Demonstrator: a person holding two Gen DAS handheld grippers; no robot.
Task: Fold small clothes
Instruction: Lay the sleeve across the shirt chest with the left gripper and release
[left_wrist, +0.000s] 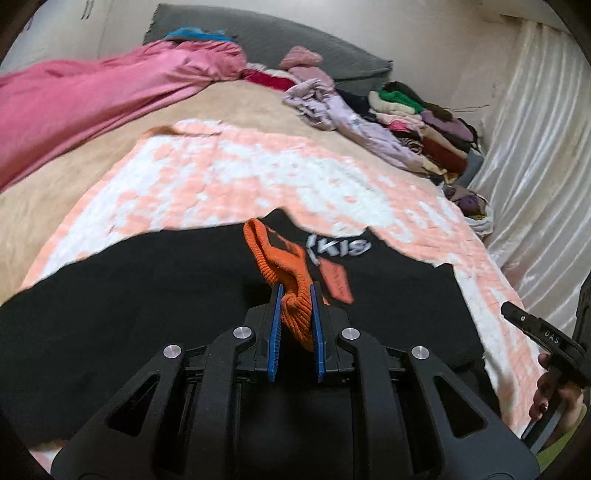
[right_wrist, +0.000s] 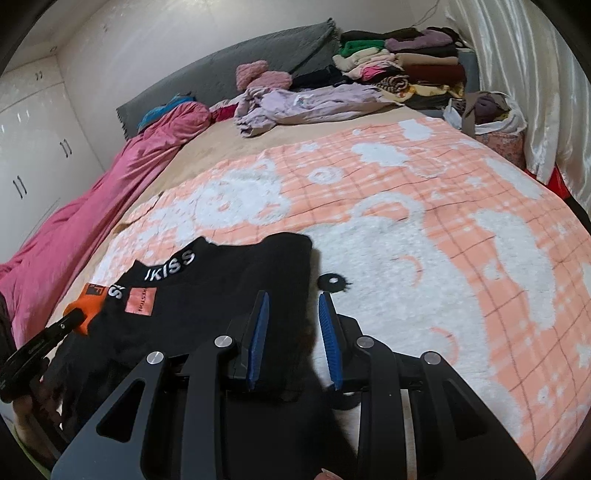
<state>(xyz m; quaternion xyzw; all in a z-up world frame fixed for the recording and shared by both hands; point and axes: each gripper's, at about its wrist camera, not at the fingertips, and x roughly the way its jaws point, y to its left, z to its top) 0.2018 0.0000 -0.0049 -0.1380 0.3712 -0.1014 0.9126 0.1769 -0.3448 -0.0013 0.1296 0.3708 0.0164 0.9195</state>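
Observation:
A black top (left_wrist: 155, 295) with white lettering and orange patches lies spread on the peach-and-white blanket (left_wrist: 236, 177). My left gripper (left_wrist: 297, 291) is shut on its orange ribbed cuff (left_wrist: 284, 258) and holds it lifted over the black cloth. In the right wrist view the same cuff (right_wrist: 86, 306) shows at the far left, in the left gripper's tip. My right gripper (right_wrist: 293, 299) hangs over the top's (right_wrist: 221, 295) right edge with its blue pads (right_wrist: 260, 317) apart. That edge runs under the gap, and nothing looks pinched. A hand (left_wrist: 554, 398) holds the right gripper (left_wrist: 511, 310) at the frame's edge.
A pink quilt (left_wrist: 92, 96) lies along the left side of the bed. At the head are a grey pillow (left_wrist: 266, 37), a crumpled lilac garment (left_wrist: 343, 114) and a stack of folded clothes (left_wrist: 424, 125). A bag of clothes (right_wrist: 487, 110) stands by the satin curtain (left_wrist: 535, 166). White cupboards (right_wrist: 33, 155) are on the left.

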